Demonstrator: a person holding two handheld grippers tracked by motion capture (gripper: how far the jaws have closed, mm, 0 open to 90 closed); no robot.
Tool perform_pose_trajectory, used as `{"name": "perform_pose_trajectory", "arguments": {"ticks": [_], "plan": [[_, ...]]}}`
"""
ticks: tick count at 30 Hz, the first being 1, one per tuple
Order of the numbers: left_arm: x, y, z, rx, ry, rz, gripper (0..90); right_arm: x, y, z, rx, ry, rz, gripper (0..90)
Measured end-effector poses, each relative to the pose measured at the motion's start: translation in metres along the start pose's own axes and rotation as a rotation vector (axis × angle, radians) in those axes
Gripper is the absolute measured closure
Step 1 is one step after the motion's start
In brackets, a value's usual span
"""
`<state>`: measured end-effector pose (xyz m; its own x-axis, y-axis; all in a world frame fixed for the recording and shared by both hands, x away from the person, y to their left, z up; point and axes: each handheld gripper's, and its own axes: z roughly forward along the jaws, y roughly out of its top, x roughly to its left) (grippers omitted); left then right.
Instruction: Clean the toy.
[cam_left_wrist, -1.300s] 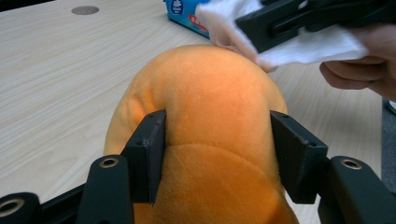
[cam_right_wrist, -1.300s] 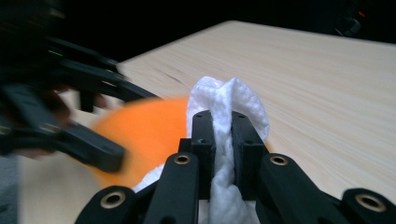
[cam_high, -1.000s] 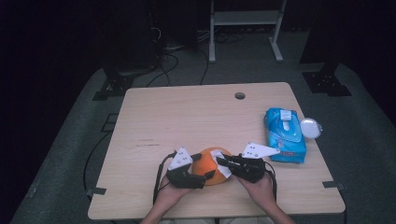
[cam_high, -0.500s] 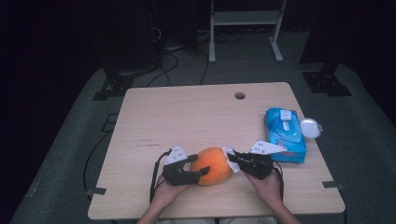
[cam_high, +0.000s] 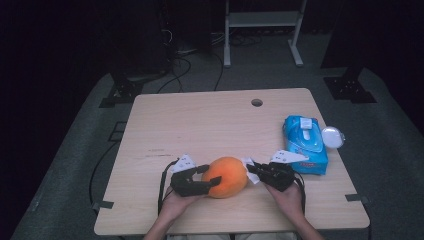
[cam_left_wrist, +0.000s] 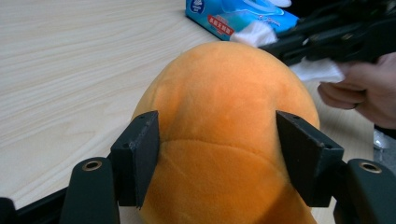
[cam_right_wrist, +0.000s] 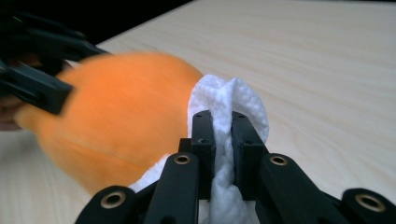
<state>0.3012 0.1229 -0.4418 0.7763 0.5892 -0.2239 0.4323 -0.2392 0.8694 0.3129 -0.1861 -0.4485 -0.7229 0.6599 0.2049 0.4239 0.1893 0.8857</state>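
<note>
L gripper (cam_high: 212, 176) lies low at the near edge, pointing right, jaws just closed in, pads pressed on both sides of the plush (cam_high: 226, 177). R gripper (cam_high: 251, 169) points left toward it, jaws clamped tight on a wipe (cam_right_wrist: 229, 116). Both forearms enter from below.

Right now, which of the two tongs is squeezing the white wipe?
The right tongs, pinched shut on the white wipe; the left tongs grip the orange plush ball.

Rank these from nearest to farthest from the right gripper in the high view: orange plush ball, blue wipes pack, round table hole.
1. Orange plush ball, just left of the right gripper.
2. Blue wipes pack, to its right.
3. Round table hole, at the far edge.
</note>
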Motion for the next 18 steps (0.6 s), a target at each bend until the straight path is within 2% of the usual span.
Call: {"name": "perform_pose_trajectory", "arguments": {"ticks": [3, 6, 9, 11, 13, 15, 17, 18], "plan": [[-0.001, 0.000, 0.000, 0.001, 0.000, 0.010, 33.2, 0.011, 0.011, -0.004, -0.055, 0.042, -0.026, 80.9], [-0.002, 0.000, 0.001, -0.003, -0.006, 0.013, 33.1, 0.011, 0.011, -0.004, -0.049, 0.043, -0.036, 81.0], [-0.005, 0.000, 0.001, -0.005, -0.008, 0.030, 32.4, -0.002, -0.002, 0.002, -0.004, 0.021, 0.025, 80.9], [-0.009, 0.001, 0.002, 0.001, -0.001, 0.055, 32.5, -0.003, -0.003, 0.002, -0.004, 0.026, 0.049, 80.9], [-0.011, 0.002, 0.003, 0.006, -0.003, 0.086, 33.4, 0.008, 0.006, -0.001, -0.026, 0.028, -0.001, 80.8], [-0.014, 0.003, 0.005, 0.008, -0.011, 0.110, 34.3, 0.020, 0.016, -0.006, -0.076, 0.081, -0.042, 80.9], [-0.021, 0.003, 0.008, 0.010, -0.001, 0.146, 34.6, 0.031, 0.022, -0.005, -0.074, 0.092, -0.098, 80.8], [-0.023, 0.004, 0.008, 0.015, -0.002, 0.150, 34.4, 0.032, 0.021, -0.002, -0.060, 0.080, -0.115, 80.9]]}}
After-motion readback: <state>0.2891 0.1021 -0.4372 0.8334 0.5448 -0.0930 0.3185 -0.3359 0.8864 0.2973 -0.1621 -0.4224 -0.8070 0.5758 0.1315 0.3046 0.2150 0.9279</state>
